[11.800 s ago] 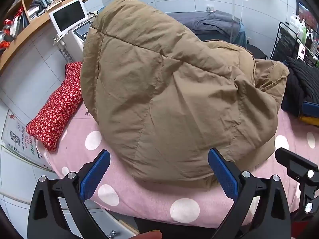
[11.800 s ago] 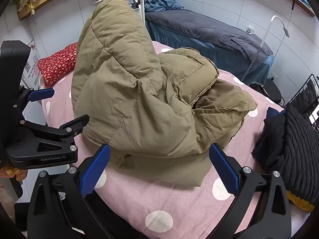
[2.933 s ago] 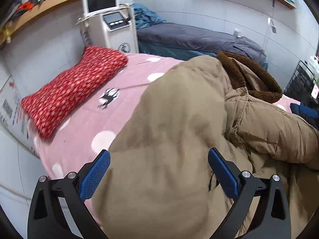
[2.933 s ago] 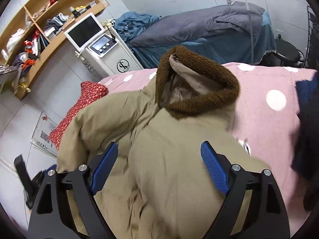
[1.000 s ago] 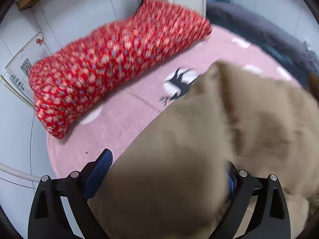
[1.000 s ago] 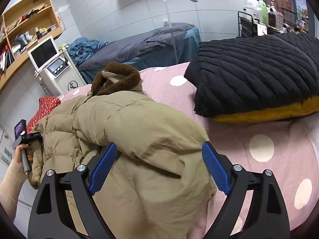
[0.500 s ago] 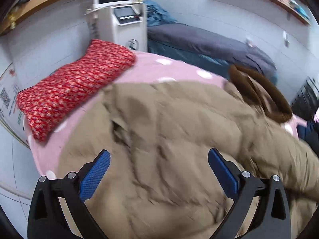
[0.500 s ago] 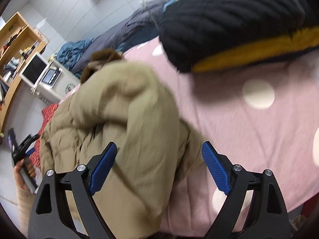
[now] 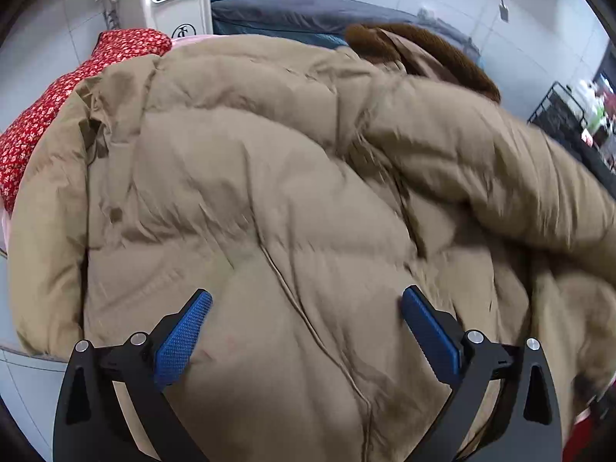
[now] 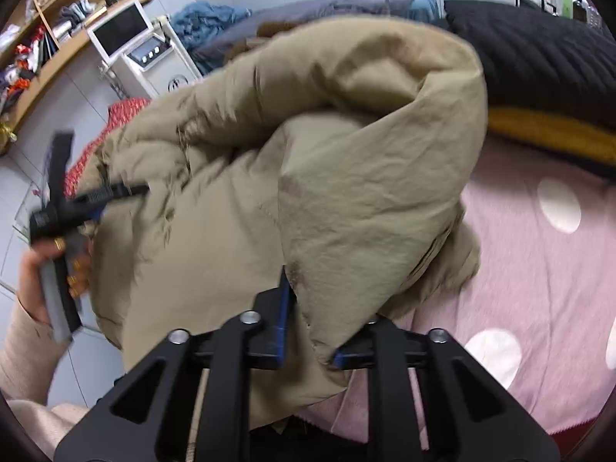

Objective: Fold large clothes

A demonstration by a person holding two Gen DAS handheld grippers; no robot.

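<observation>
Tan puffer coat [image 9: 292,177] lies heaped on the pink polka-dot bed [image 10: 539,254], filling nearly the whole left wrist view; bed surface under it is hidden there. Brown fleece collar [image 9: 419,54] sits at the far end, partly blurred. Red floral pillow [image 9: 46,100] is half covered by the coat's edge. Left gripper [image 9: 306,331] has jaws spread wide above the coat, nothing between the pads. Right gripper [image 10: 308,331] jaws are closing, a fold of coat fabric pinched between them; the fabric covers most of the pads. Left hand [image 10: 50,269] is motion-blurred. Black quilted garment [image 10: 539,57] is cut off at the right edge.
</observation>
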